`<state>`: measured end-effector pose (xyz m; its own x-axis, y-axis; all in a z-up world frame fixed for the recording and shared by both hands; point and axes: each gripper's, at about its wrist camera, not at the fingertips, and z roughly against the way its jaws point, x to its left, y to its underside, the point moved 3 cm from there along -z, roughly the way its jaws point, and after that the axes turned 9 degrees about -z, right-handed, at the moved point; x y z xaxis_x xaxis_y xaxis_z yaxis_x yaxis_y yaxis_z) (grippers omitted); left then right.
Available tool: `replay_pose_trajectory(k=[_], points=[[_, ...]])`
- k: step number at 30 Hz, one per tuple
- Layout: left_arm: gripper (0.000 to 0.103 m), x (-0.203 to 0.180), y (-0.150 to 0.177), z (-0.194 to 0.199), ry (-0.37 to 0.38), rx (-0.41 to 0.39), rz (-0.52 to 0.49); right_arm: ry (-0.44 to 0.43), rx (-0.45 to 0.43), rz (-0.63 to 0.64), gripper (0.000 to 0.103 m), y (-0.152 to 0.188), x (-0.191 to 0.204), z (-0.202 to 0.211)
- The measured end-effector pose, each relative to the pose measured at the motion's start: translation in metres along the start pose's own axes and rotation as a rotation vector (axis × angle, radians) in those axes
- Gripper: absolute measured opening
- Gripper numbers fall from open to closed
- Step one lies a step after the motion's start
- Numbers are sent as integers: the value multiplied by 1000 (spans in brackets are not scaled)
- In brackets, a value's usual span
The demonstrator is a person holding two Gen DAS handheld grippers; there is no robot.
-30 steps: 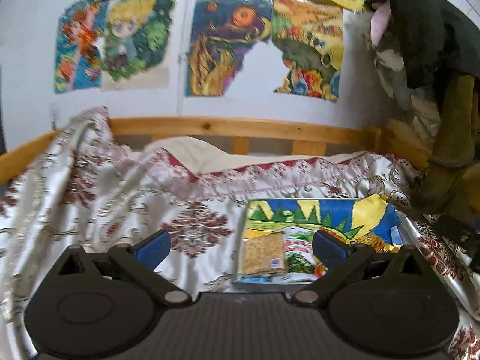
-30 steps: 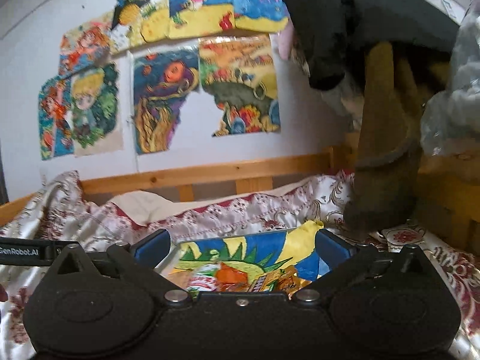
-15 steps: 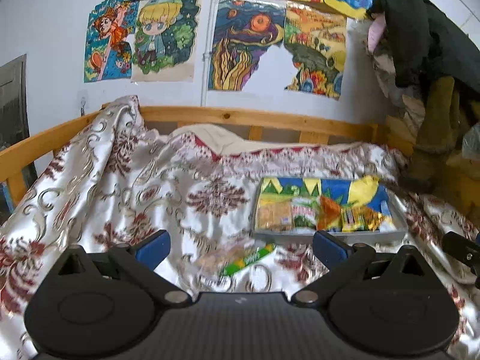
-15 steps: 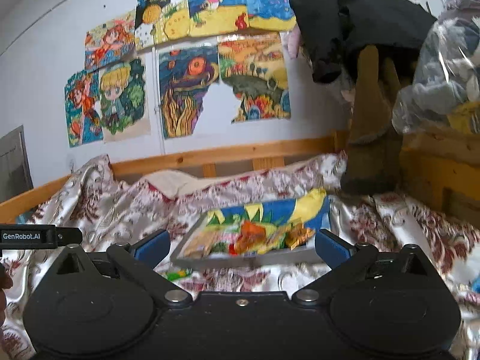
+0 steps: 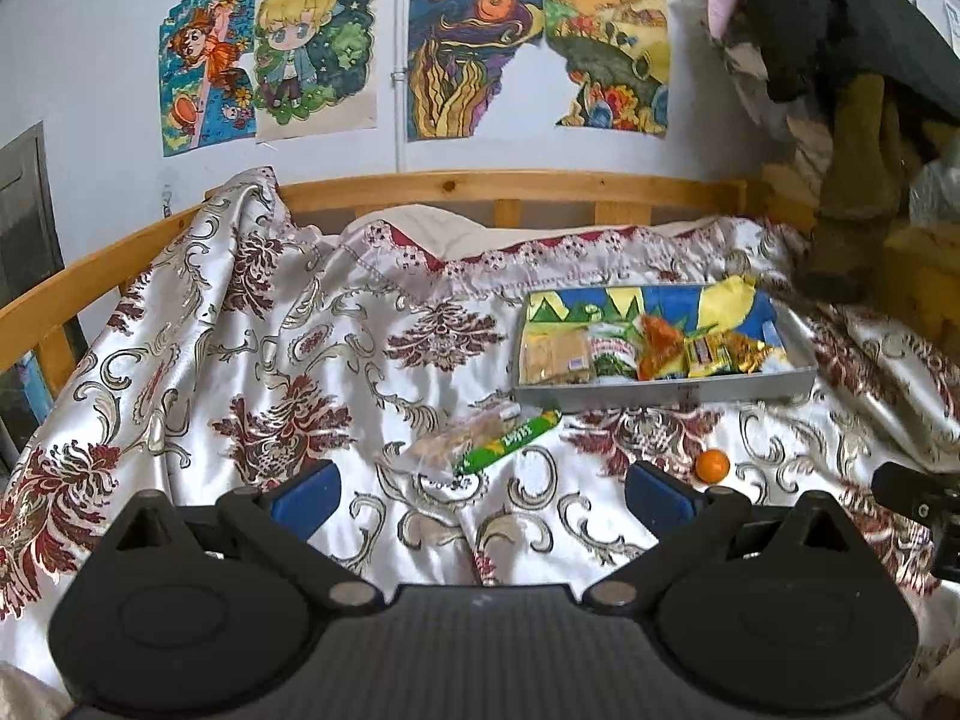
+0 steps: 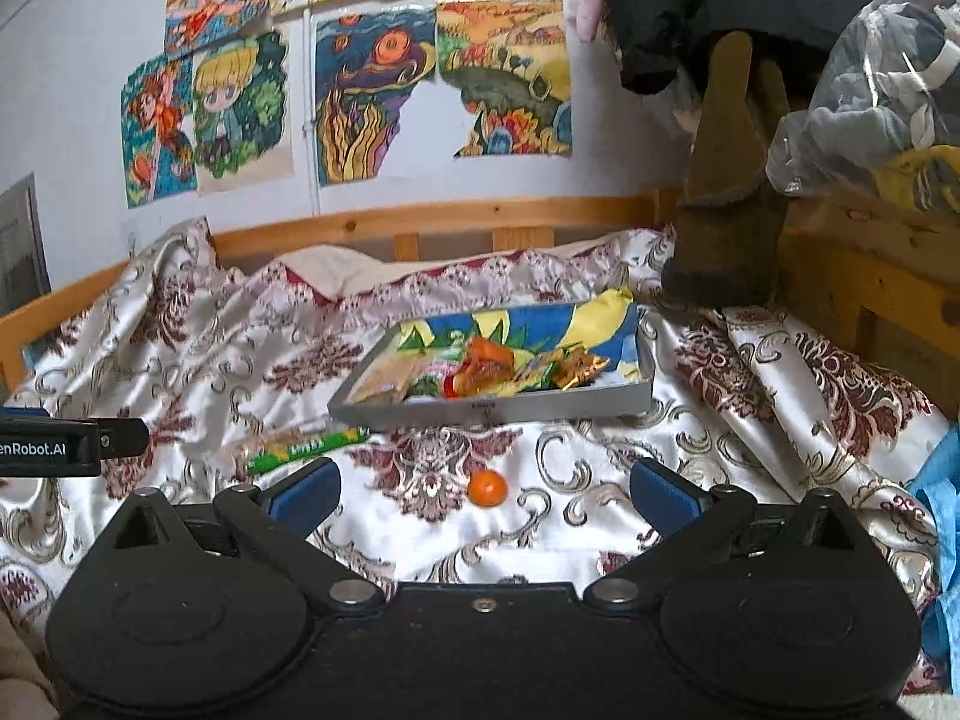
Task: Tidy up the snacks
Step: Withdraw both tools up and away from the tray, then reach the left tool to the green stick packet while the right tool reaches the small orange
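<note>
Lying on the patterned bedspread, left of the grey tray and just off its near-left corner, a clear packet of biscuits touches a green snack stick; the stick's long axis runs diagonally, far end pointing up-right at the tray corner, near end toward the left gripper. In the right wrist view the same stick lies nearly level, its right tip just short of the tray. Tray long axis runs left-right, parallel to the wooden bed rail behind it; inside, left to right, a cracker pack, a green-white pouch, an orange wrapper and yellow-gold wrappers, packed touching. A small orange ball sits alone on the cloth in front of the tray, right of the stick, near its middle in the right wrist view. Bare cloth all round the tray's near edge and far to its left; right of the tray, hanging clothes and a wooden frame crowd in. Left gripper jaws spread wide, holding nothing. Right gripper jaws likewise wide apart, empty, ball between them in view, not touched.
</note>
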<state>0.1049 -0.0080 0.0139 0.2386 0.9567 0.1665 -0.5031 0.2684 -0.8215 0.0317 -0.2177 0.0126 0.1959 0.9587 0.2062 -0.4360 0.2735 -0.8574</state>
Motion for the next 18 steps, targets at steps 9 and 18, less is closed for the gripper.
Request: replay_pose_trajectory(k=[9, 18], points=[[103, 0, 10, -4, -21, 63, -11, 18, 29, 23, 102, 4, 3, -6], [103, 0, 12, -6, -27, 100, -22, 21, 44, 46, 102, 7, 5, -10]])
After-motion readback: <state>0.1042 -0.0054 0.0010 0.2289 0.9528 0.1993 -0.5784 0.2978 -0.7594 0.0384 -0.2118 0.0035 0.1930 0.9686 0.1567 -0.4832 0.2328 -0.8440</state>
